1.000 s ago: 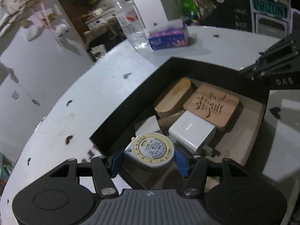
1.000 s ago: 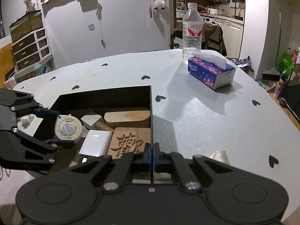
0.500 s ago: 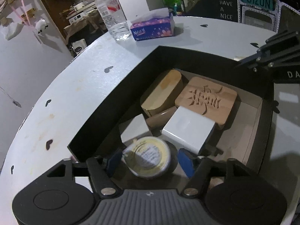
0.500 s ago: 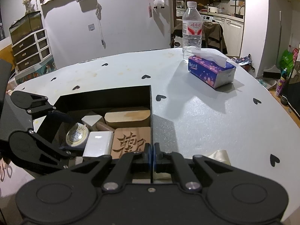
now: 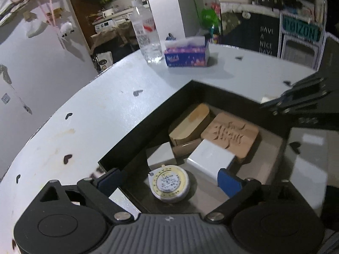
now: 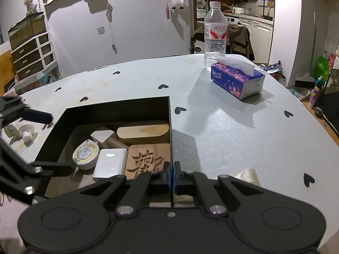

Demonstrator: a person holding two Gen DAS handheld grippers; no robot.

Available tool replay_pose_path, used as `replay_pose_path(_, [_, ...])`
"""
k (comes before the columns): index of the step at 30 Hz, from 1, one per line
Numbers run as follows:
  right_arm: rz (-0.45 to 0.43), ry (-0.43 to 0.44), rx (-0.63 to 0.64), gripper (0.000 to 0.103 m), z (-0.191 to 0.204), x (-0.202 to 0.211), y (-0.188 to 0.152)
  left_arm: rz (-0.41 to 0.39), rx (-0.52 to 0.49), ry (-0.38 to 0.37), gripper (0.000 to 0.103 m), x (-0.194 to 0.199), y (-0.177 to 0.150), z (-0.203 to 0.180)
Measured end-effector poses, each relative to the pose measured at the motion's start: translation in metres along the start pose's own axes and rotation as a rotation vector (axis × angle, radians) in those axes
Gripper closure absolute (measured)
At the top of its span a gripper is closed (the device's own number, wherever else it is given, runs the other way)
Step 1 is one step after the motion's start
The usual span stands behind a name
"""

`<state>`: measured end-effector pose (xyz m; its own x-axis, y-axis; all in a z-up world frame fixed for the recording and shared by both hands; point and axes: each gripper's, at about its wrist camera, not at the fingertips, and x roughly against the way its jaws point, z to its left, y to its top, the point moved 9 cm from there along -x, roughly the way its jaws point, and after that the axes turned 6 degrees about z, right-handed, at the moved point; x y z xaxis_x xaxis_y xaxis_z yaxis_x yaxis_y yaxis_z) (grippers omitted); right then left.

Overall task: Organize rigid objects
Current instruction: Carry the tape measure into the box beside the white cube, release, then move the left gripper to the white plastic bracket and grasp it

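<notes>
So the left tongs (image 5: 169, 180) have just been opening wide, and the round white-and-yellow tape measure (image 5: 170, 185) sits loose between them on the floor of the black box (image 5: 161, 114), just beside a white rectangular block (image 5: 210, 158). Right tongs (image 6: 171, 174) are closed on nothing, hovering over the box's near edge on the pale counter (image 6: 222, 127).

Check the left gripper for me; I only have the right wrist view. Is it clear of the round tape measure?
Observer: Yes. In the left wrist view the left gripper has just been opening; both blue pads stand apart from the tape measure, which rests on the box floor between them.
Operator: Any free floor left at the near end? It's hidden from me.
Observer: Yes, bare floor of the box shows beside the white block and the carved wooden plaque.
</notes>
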<state>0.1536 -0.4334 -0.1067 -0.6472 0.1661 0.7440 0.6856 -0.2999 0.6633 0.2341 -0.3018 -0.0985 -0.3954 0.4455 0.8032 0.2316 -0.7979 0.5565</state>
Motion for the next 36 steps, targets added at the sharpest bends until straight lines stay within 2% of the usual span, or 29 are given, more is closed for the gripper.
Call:
replay_pose_path(9, [0.005, -0.025, -0.026, 0.099, 0.001, 0.000, 0.000, -0.085, 0.133, -0.061, 0.000, 0.041, -0.012, -0.008])
replay_pose_path(18, [0.005, -0.055, -0.035, 0.099, 0.003, 0.000, 0.000, -0.150, 0.279, -0.029, 0.000, 0.072, -0.044, -0.001])
replay_pose_path(27, [0.000, -0.075, -0.037, 0.098, 0.004, 0.001, 0.000, -0.192, 0.453, 0.097, 0.000, 0.097, -0.092, 0.038])
replay_pose_path(36, [0.000, -0.083, -0.038, 0.098, 0.005, 0.001, 0.000, -0.192, 0.639, 0.279, 0.000, 0.111, -0.148, 0.109])
